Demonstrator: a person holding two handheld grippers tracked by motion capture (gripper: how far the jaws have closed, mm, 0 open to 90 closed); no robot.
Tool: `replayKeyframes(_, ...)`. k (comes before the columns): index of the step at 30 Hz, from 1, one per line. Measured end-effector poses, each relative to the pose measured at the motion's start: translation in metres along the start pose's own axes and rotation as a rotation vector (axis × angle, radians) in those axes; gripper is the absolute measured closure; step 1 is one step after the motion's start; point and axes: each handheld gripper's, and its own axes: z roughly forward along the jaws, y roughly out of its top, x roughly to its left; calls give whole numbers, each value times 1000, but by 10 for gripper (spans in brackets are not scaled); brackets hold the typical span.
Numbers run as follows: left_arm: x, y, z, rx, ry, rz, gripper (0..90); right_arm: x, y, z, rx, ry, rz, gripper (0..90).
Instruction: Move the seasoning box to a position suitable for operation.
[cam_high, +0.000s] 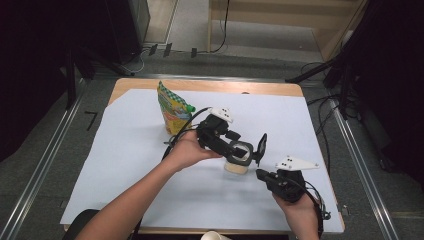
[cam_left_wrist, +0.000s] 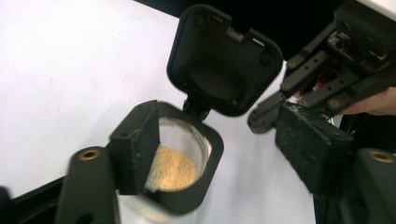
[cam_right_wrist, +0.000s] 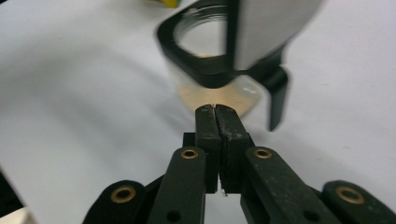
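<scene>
Right gripper (cam_high: 264, 175): jaws pressed together, empty, just short of the jar (cam_right_wrist: 219, 93). Left gripper (cam_left_wrist: 219, 154): jaws apart, straddling the jar's black collar, one pad at the rim; no firm hold confirmed. Flip lid (cam_left_wrist: 224, 60) stands open. Recommend centring the jaws on the collar before closing. Beyond, a snack pouch (cam_high: 172, 109) stands near; worktop (cam_high: 125, 165) otherwise offers ample room.

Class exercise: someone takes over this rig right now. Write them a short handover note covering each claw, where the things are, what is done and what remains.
Left claw: open, astride the clear glass jar with black square collar.
Right claw: shut, empty, just short of the jar.
Jar: mid-table, upright, tan granules at the bottom.
Yellow-green checked pouch: standing behind, untouched.
Done: black flip lid stands open.
Left: probably steady the jar, then fill or close it.
</scene>
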Motion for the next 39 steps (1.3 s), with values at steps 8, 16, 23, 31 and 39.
replayKeyframes(8,9,-15,-22,-20,6,-19,440,24,5,15,20,68,-65,857)
replayKeyframes(16,17,-32,-47,-41,14,-81,461,45,11,35,39,136,-107,759)
replayKeyframes(23,26,-41,-64,-53,8,-101,451,56,20,57,38,192,-108,640)
replayKeyframes(31,35,-51,-90,-63,48,-126,419,63,34,76,31,225,-141,551)
replayKeyframes(39,41,-59,-114,-71,94,-147,410,75,43,98,51,247,-160,545)
